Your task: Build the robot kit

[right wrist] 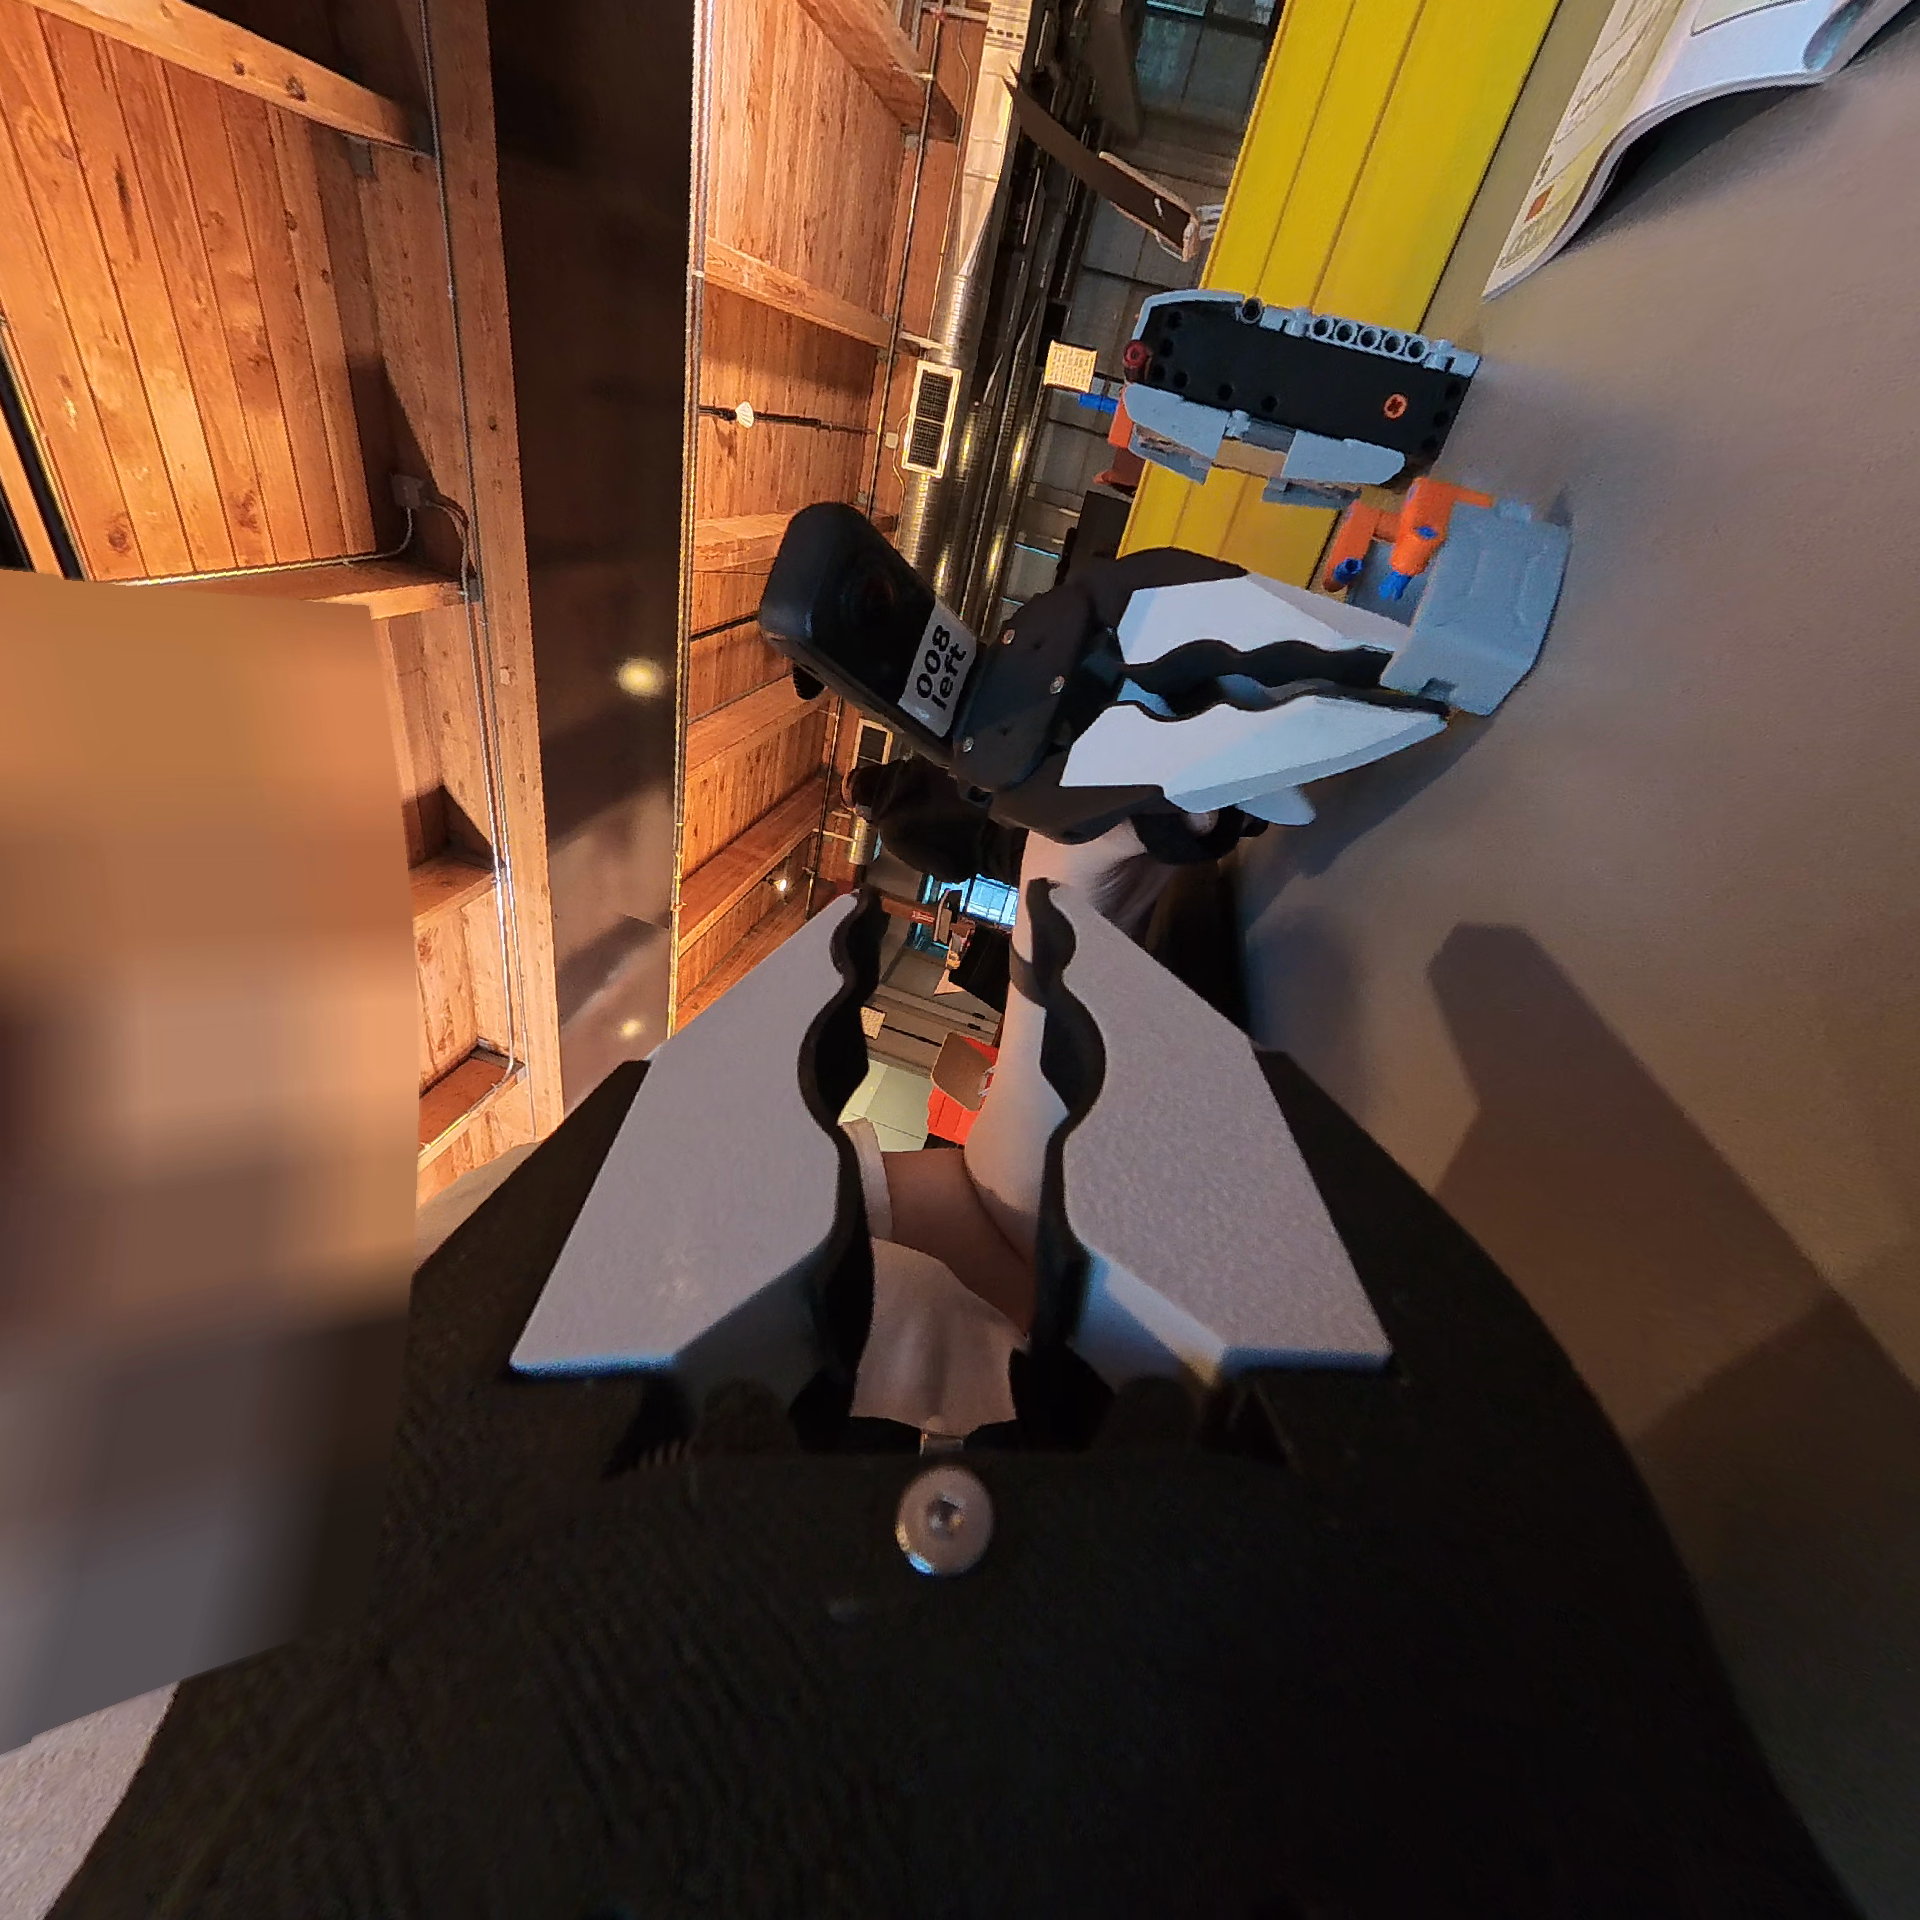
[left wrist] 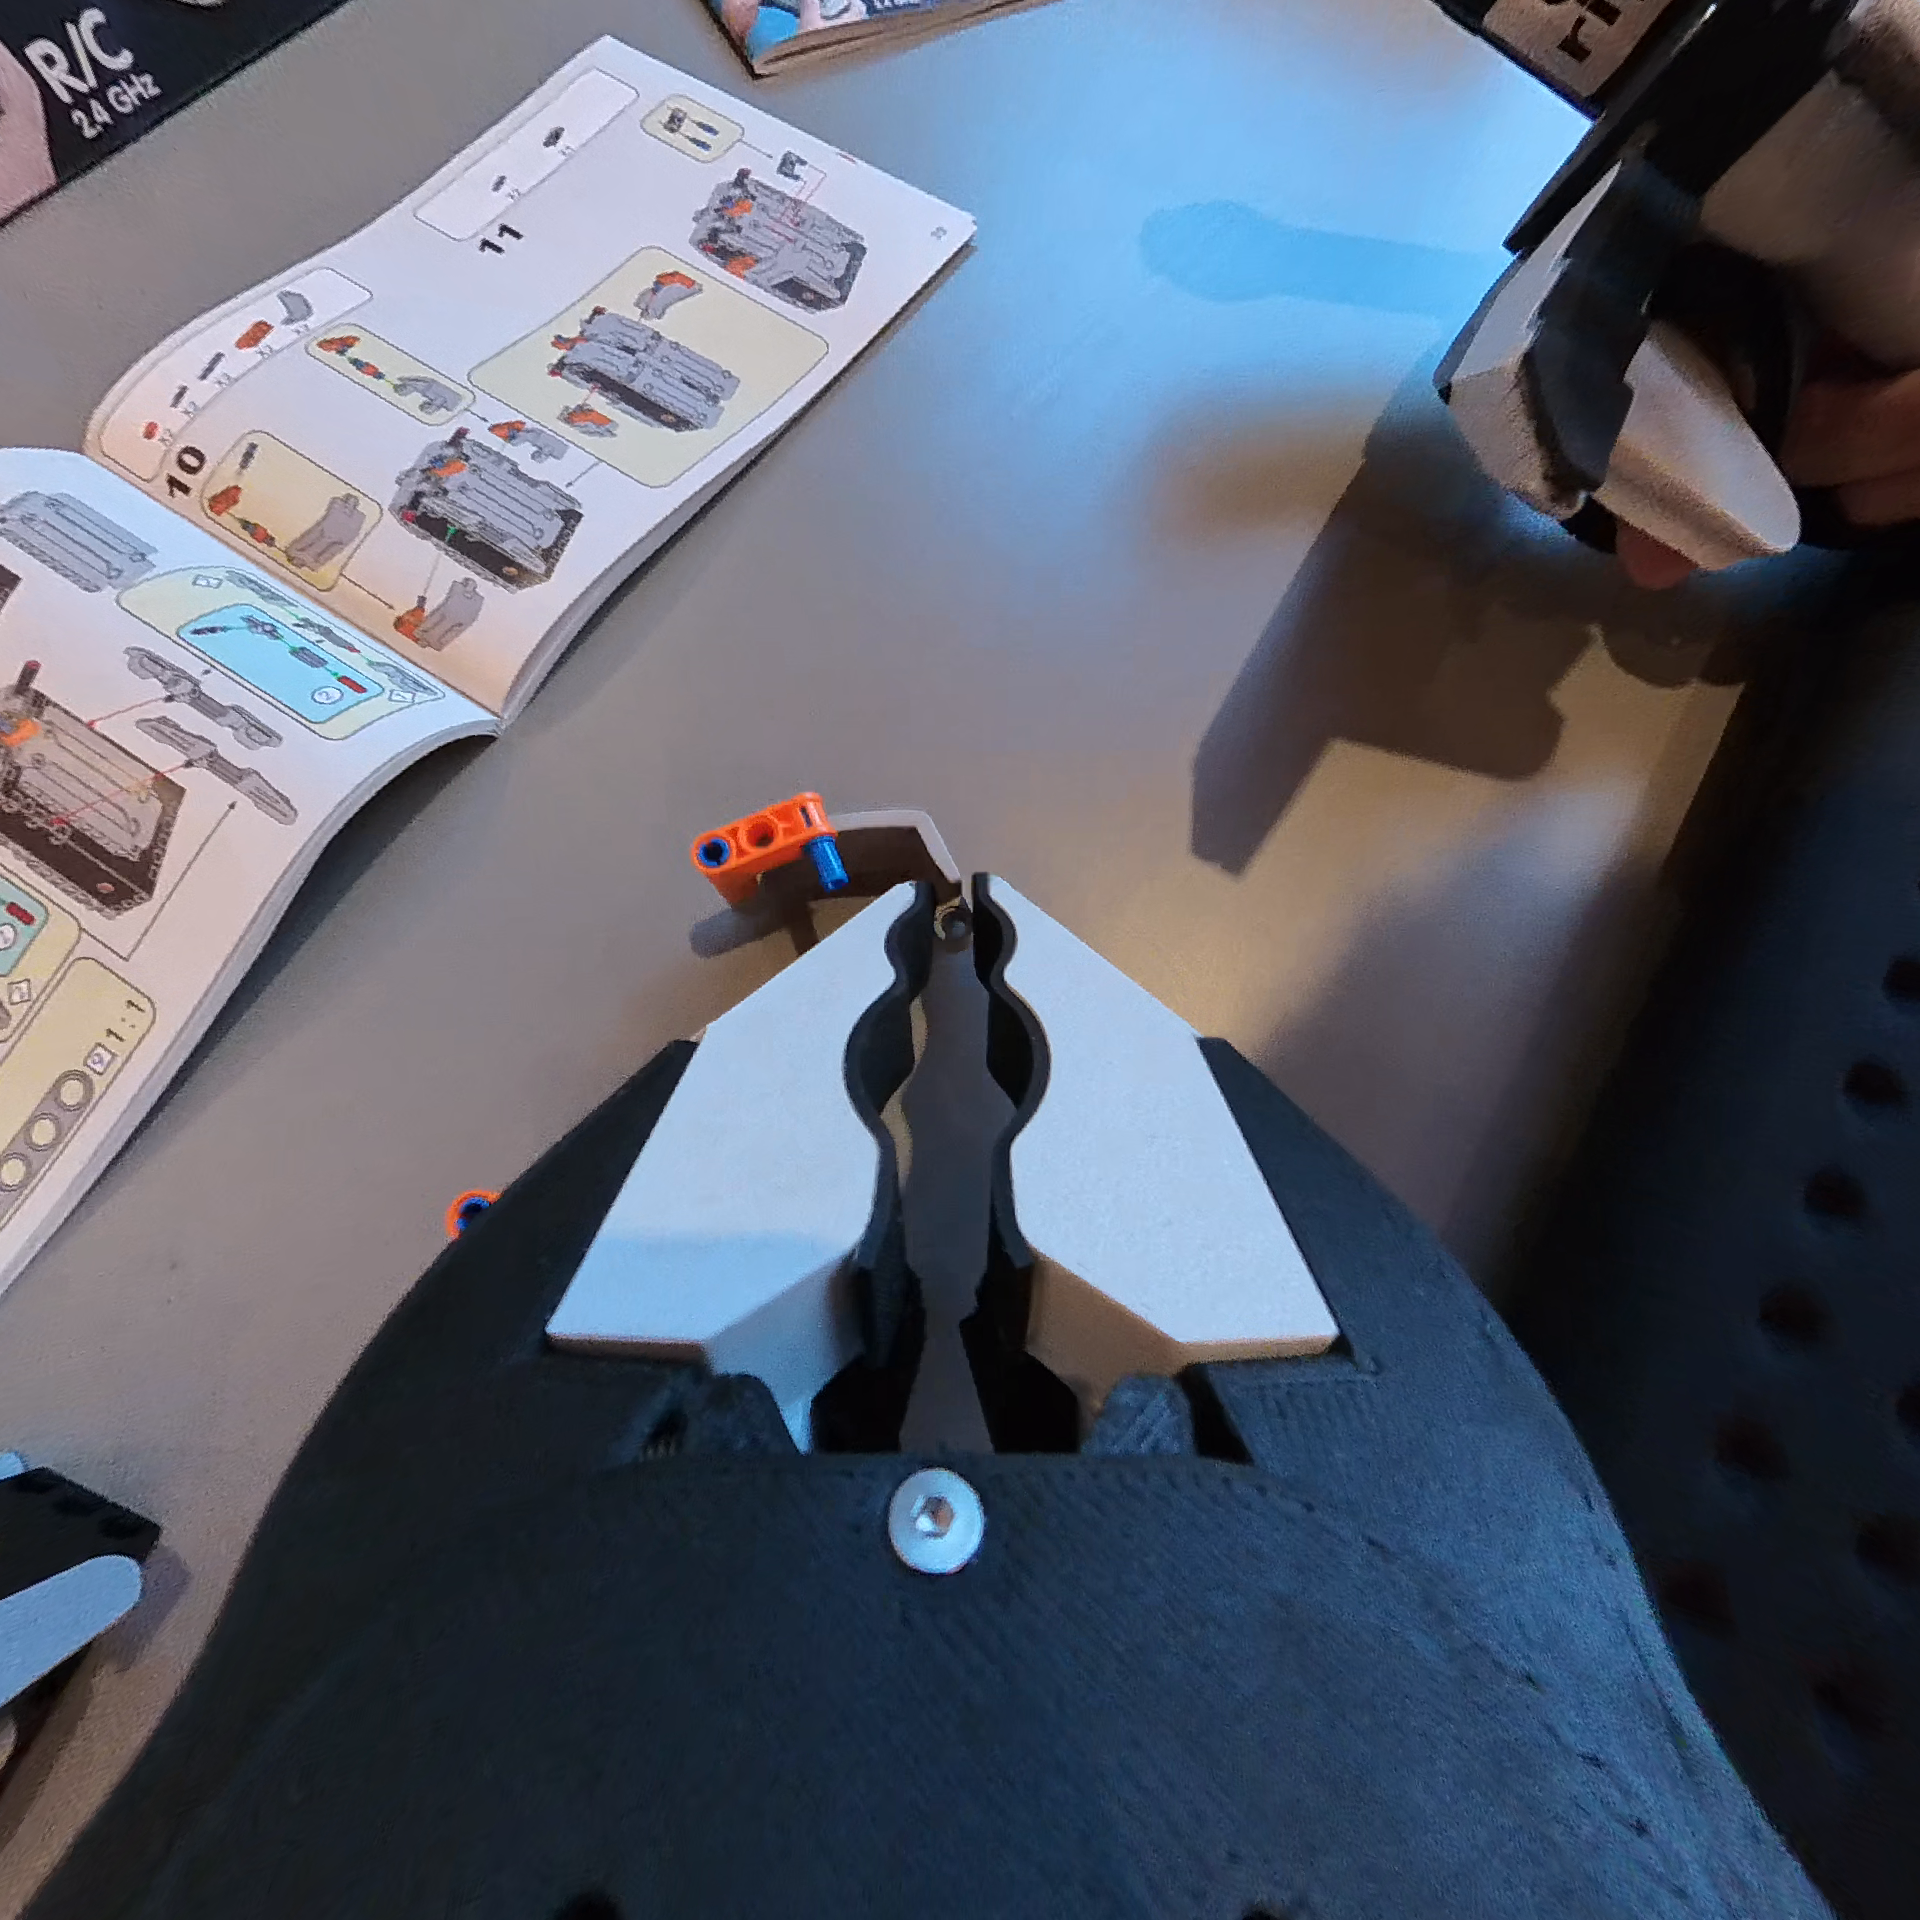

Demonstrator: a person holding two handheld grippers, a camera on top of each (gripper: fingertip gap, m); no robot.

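My left gripper (left wrist: 948,896) is shut on the edge of a grey angled panel piece (left wrist: 902,837), low over the grey table (left wrist: 1039,520). An orange connector (left wrist: 756,842) with blue pins (left wrist: 826,860) is fixed to the panel's far left end. In the right wrist view the left gripper (right wrist: 1423,681) pinches the same grey panel (right wrist: 1481,613) against the table. My right gripper (right wrist: 951,904) is open and empty, rolled on its side in the air to the right of the left one. It shows in the left wrist view (left wrist: 1621,436), held by a hand.
An open instruction booklet (left wrist: 468,416) lies to the left. A second orange piece (left wrist: 470,1210) peeks out beside the left gripper. A black and grey brick build (right wrist: 1299,384) stands beyond the panel. A black perforated surface (left wrist: 1829,1195) lies on the right, a black box (left wrist: 83,94) far left. My right fingertips sit around 11 cm from my left ones.
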